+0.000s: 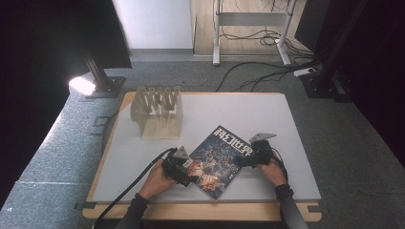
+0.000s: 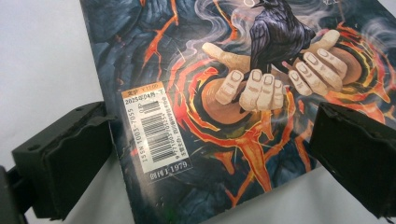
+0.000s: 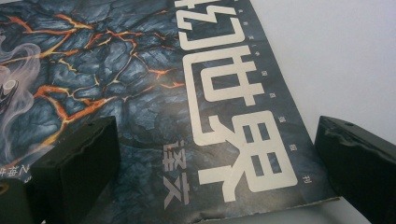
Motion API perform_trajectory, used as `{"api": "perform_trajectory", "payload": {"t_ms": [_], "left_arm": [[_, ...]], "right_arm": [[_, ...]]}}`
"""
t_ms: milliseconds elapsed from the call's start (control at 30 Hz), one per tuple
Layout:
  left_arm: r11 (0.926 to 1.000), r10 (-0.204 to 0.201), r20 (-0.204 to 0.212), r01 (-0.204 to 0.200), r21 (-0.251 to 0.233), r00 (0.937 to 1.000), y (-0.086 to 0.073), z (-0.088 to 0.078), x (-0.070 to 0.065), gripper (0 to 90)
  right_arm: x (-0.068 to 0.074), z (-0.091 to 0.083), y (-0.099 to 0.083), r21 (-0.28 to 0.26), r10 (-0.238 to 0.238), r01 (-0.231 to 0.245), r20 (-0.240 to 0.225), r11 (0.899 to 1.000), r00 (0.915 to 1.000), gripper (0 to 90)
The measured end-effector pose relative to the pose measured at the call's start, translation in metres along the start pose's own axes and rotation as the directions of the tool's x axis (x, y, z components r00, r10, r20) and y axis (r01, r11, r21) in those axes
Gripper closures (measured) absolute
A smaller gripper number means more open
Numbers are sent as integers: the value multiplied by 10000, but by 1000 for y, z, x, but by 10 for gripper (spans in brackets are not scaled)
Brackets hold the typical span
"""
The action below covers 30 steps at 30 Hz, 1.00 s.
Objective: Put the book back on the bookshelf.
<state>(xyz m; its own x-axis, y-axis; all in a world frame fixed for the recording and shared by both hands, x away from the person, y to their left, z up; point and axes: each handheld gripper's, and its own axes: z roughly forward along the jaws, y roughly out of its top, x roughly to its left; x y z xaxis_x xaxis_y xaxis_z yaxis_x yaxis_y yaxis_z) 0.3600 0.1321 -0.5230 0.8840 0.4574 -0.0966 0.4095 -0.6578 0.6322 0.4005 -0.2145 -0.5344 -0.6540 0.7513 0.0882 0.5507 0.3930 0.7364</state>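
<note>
High view. We see the magazine (image 1: 217, 162) lying flat and turned at an angle on the white surface (image 1: 267, 119), toward its near edge. The left gripper (image 1: 184, 168) sits at the magazine's near-left corner and the right gripper (image 1: 248, 160) at its right corner, each held in a hand that enters from below, with a black cable (image 1: 133, 183) trailing from the left one. A wooden rack (image 1: 157, 112) with upright slats stands well apart, at the far left of the surface. From this height we cannot tell how the jaws stand.

Left gripper view. Here we read what the high view cannot resolve: the cover art of a raven (image 2: 278, 30) perched on painted hands amid orange, lava-like lines, and a white barcode label (image 2: 156, 130) near the magazine's (image 2: 201, 84) edge. The two black jaws are wide apart. The left jaw lies just off the cover's edge over the bare surface (image 2: 42, 56), the right jaw over the cover's lower corner; between them the cover lies unclamped.

Right gripper view. We see the opposite end of the magazine (image 3: 116, 70): large pale title characters (image 3: 233, 107) on a cracked blue-grey ground, and a slightly dented corner (image 3: 327, 198). These jaws too stand wide apart, one over the cover, the other over the white surface (image 3: 336, 46) beside it, gripping nothing.
</note>
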Motion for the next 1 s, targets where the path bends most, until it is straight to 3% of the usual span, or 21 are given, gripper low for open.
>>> {"api": "perform_trajectory", "payload": {"t_ms": [67, 133, 200, 333, 467, 533, 667, 767, 1000], "left_arm": [[9999, -17, 111, 15, 150, 9999, 0, -3, 3, 0], [9996, 113, -357, -104, 258, 9993, 0, -9, 9, 0], [9995, 68, -798, -44, 301, 9968, -1, -18, 18, 0], [9990, -382, -1431, 411, 173, 9890, -3, -32, 41, 0], [9969, -666, -1986, 736, 279, 9778, -6, -32, 59, 0], [9950, -823, -2025, 919, 383, 9758, -9, -24, 66, 0], [9942, -950, -1899, 1029, 319, 9772, -10, -18, 68, 0], [9959, -764, -2094, 848, 313, 9748, -10, -17, 64, 0], [9970, -766, -1917, 776, -22, 9785, -18, -18, 49, 0]], "right_arm": [[4, -2, 0, 74, -31, 29, 261, 10000, 9997, 13], [9, -10, 1, 145, -203, 193, 648, 9997, 9977, 15], [10, -13, 1, 59, -218, 215, 720, 9998, 9972, 15], [14, -27, -5, -3, -159, 160, 924, 9999, 9956, 10], [18, -39, -15, 17, -42, 40, 1058, 10000, 9944, 15], [22, -42, -23, 132, -70, 56, 1061, 9999, 9943, 16], [28, -40, -28, 349, -153, 117, 1052, 9993, 9943, 8], [30, -32, -30, 653, -358, 280, 1221, 9975, 9919, 0], [24, -29, -28, 516, -104, 29, 1448, 9987, 9894, 0]]}}
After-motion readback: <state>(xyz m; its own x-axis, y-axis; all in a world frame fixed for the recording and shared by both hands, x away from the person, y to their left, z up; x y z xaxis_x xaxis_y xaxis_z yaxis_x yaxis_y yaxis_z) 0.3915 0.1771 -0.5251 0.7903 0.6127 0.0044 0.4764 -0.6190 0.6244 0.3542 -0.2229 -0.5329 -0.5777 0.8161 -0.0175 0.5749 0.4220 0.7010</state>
